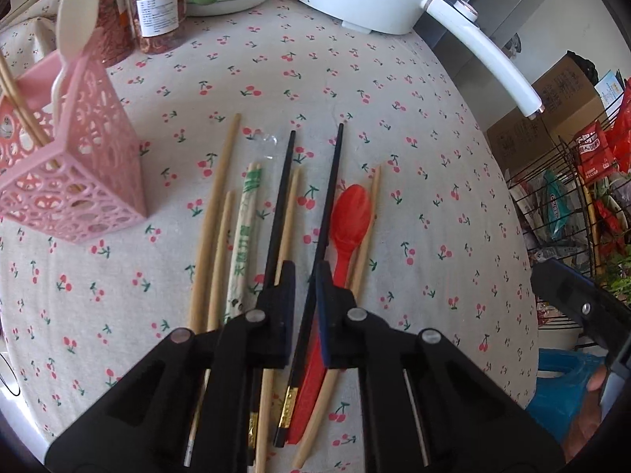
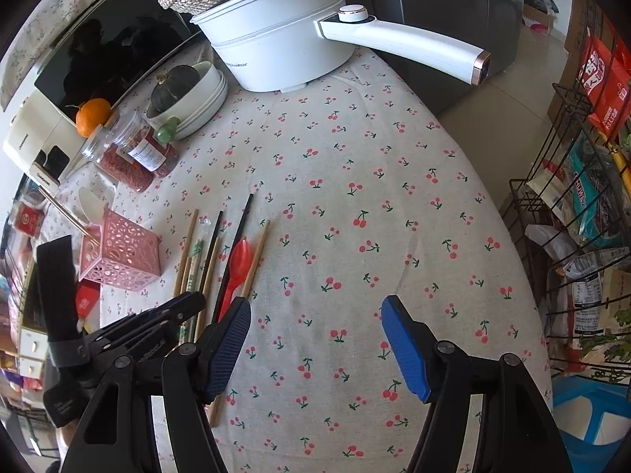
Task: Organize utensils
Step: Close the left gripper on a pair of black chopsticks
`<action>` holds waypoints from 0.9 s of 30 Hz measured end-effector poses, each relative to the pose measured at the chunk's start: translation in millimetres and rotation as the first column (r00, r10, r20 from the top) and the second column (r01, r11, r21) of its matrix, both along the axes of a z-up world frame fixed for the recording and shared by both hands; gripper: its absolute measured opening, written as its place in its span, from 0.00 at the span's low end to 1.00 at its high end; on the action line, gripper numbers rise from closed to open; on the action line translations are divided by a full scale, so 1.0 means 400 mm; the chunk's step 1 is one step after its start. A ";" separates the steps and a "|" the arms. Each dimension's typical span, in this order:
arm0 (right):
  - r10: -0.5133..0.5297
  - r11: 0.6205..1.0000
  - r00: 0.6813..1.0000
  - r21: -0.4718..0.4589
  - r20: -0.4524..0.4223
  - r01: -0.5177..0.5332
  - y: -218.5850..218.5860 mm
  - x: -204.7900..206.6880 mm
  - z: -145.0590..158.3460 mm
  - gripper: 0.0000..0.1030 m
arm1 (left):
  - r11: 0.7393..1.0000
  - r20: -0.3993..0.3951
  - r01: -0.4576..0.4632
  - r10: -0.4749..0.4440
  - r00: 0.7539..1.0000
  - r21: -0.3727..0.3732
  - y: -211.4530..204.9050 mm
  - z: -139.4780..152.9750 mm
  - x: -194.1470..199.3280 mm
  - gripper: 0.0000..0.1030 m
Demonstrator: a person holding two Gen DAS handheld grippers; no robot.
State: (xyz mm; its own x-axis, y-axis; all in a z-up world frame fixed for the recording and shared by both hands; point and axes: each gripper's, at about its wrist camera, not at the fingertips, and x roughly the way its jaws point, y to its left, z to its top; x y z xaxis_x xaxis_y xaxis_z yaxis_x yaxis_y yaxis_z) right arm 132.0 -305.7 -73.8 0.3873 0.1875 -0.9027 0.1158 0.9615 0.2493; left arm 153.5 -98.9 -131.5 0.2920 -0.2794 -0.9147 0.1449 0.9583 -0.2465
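1. My left gripper (image 1: 304,276) sits low over the utensil row, its jaws narrowed around a black chopstick (image 1: 329,213); the pads look to be touching it, so I read this as clenched on that stick.
2. My right gripper (image 2: 315,323) hangs over bare cloth to the right of the row, jaws spread wide with nothing between them.
3. The utensils lie side by side on the cherry-print tablecloth (image 2: 355,181): bamboo chopsticks (image 1: 215,213), a paper-wrapped pair (image 1: 246,220), a second black chopstick (image 1: 280,205) and a red spoon (image 1: 349,216).
4. Just left of the row stands a pink lattice holder (image 1: 84,165), with a white spoon (image 1: 77,12) and some bamboo sticks already upright in it.
5. At the table's far edge I see a white electric pot (image 2: 276,43) with a long handle, stacked white bowls (image 2: 205,94) and jars of dried red goods (image 2: 134,153).
6. Beyond the table's right side is a wire rack (image 2: 572,205) of packaged food and a tiled floor.
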 end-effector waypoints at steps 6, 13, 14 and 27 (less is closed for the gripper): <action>0.013 1.000 1.000 0.008 0.008 -0.013 -0.006 0.005 0.009 0.69 | 0.999 -0.036 0.016 -0.015 0.999 0.041 -0.038 -0.033 0.039 0.10; -0.013 1.000 1.000 0.012 -0.002 0.013 -0.027 0.015 0.000 0.69 | 0.984 -0.096 0.075 -0.060 0.994 0.160 -0.088 -0.034 0.079 0.10; -0.017 1.000 1.000 0.011 -0.007 0.017 -0.031 0.017 -0.003 0.69 | 0.981 -0.097 0.079 -0.063 0.993 0.176 -0.095 -0.034 0.084 0.10; -0.035 0.999 0.997 -0.004 -0.072 0.035 -0.039 0.017 -0.048 0.69 | 0.998 0.043 0.038 -0.040 0.998 0.045 0.026 0.108 -0.024 0.06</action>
